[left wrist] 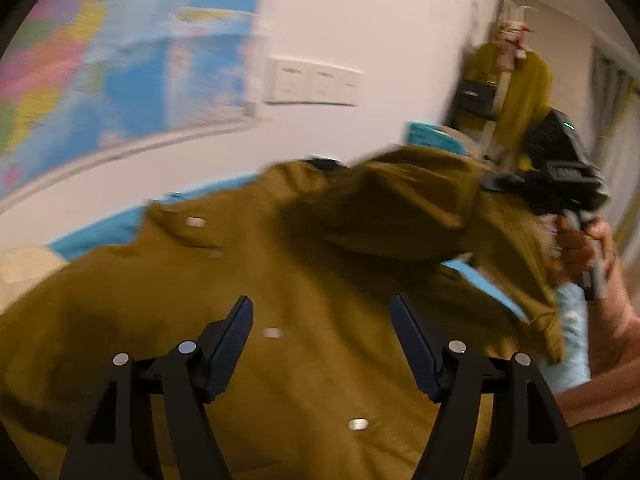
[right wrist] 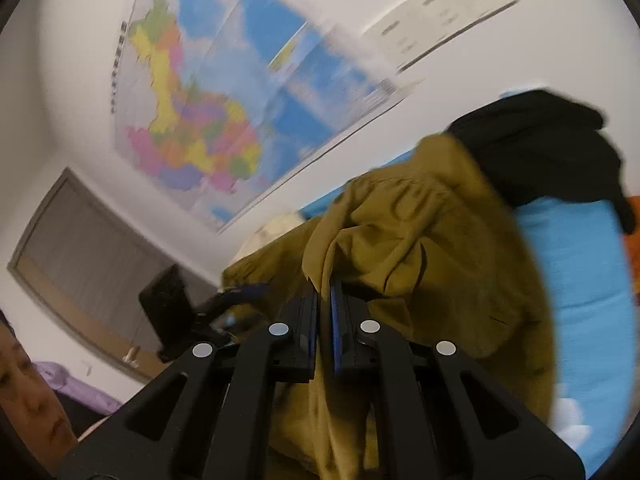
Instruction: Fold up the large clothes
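The right gripper (right wrist: 323,300) is pinching a fold of the jacket (left wrist: 280,280) spread mid-frame, while the left gripper (left wrist: 322,344) is hovering agape; that thin pinch may be slipping.

wall map (right wrist: 224,120): coloured, on white wall
switch panel (left wrist: 314,82): white, beside map
blue sheet (right wrist: 576,264): under black garment (right wrist: 536,148)
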Demonstrator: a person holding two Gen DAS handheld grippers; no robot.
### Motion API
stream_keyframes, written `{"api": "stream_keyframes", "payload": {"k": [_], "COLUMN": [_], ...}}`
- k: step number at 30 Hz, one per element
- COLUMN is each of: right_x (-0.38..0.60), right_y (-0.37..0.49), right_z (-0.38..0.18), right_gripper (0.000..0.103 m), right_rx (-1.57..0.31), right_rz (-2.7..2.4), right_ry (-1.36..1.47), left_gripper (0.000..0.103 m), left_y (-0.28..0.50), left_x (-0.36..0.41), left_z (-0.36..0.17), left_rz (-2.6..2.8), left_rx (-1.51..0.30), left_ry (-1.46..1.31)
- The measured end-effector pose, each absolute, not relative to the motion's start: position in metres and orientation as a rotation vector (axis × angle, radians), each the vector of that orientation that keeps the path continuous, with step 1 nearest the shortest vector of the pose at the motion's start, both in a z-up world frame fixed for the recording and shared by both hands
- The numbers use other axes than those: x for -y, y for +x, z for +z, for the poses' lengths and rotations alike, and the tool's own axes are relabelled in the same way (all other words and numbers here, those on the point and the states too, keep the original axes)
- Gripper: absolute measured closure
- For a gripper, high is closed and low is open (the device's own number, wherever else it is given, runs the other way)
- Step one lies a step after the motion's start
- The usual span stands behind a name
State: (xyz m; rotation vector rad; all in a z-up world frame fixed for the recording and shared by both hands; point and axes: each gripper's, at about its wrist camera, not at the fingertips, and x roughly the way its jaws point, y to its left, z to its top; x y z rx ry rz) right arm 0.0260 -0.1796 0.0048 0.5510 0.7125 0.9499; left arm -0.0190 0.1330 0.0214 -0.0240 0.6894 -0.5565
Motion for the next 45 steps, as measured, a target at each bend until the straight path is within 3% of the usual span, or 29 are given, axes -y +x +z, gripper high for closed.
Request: {"api": "stream_keyframes", "payload": {"k": [7, 11, 12, 14, 16, 17, 19, 23, 25, 29, 31, 33, 37, 41, 43, 44, 45], "right_x": [0.113, 0.093, 0.090, 0.085, 0.089, 0.090, 0.099, 0.122, 0.136, 0.160, 0.167, 0.165, 0.139, 0.109, 0.093, 0.088, 0.086], "right_y": [0.056, 0.066, 0.068, 0.069, 0.069, 0.069, 0.068, 0.071, 0.080, 0.097, 0.111, 0.127, 0.168, 0.197, 0.212, 0.216, 0.221], "right_z": [-0.016, -0.030, -0.032, -0.034, -0.034, -0.034, -0.030, -0.028, -0.028, -0.029, -0.031, -0.039, -0.054, -0.064, -0.071, -0.073, -0.075], "right_gripper": [0.096, 0.096, 0.095, 0.094, 0.090, 0.085, 0.063, 0.062, 0.049, 0.049, 0.043, 0.036, 0.033, 0.027, 0.029, 0.040, 0.075], "right_rx": [-0.791, -0.827, -0.834, -0.842, -0.838, -0.836, -0.819, -0.782, -0.766, -0.724, -0.707, -0.725, -0.779, -0.778, -0.782, -0.788, -0.787], "right_rz": [1.027, 1.034, 1.036, 1.026, 1.015, 1.011, 0.990, 0.942, 0.893, 0.779, 0.682, 0.618, 0.536, 0.530, 0.513, 0.521, 0.532], "right_ry": [0.621, 0.642, 0.646, 0.642, 0.635, 0.629, 0.586, 0.513, 0.504, 0.474, 0.408, 0.357, 0.191, 0.059, -0.026, -0.045, -0.056], "left_gripper": [0.025, 0.028, 0.037, 0.093, 0.099, 0.100, 0.100, 0.100, 0.100, 0.099, 0.098, 0.090, 0.056, 0.055, 0.055, 0.056, 0.056], "left_y": [-0.005, 0.000, 0.001, 0.003, 0.001, -0.003, -0.007, -0.009, -0.007, -0.004, -0.005, 0.002, -0.001, 0.008, 0.020, 0.023, 0.026], "left_x": [-0.119, -0.109, -0.104, -0.096, -0.095, -0.099, -0.112, -0.158, -0.181, -0.229, -0.242, -0.257, -0.259, -0.250, -0.252, -0.250, -0.249], "left_z": [-0.020, -0.049, -0.053, -0.054, -0.047, -0.039, -0.027, -0.005, 0.001, 0.000, -0.004, -0.008, -0.013, -0.030, -0.042, -0.046, -0.049], "left_rz": [-0.843, -0.930, -0.938, -0.972, -0.935, -0.898, -0.847, -0.670, -0.583, -0.392, -0.332, -0.294, -0.292, -0.266, -0.264, -0.260, -0.259], "left_rx": [-0.813, -0.897, -0.900, -0.908, -0.882, -0.868, -0.863, -0.875, -0.900, -0.971, -1.007, -1.021, -1.033, -1.103, -1.133, -1.143, -1.149], "left_ry": [-0.266, -0.404, -0.420, -0.417, -0.355, -0.307, -0.258, -0.155, -0.137, -0.117, -0.099, -0.100, -0.064, -0.013, -0.008, -0.003, 0.004]}}
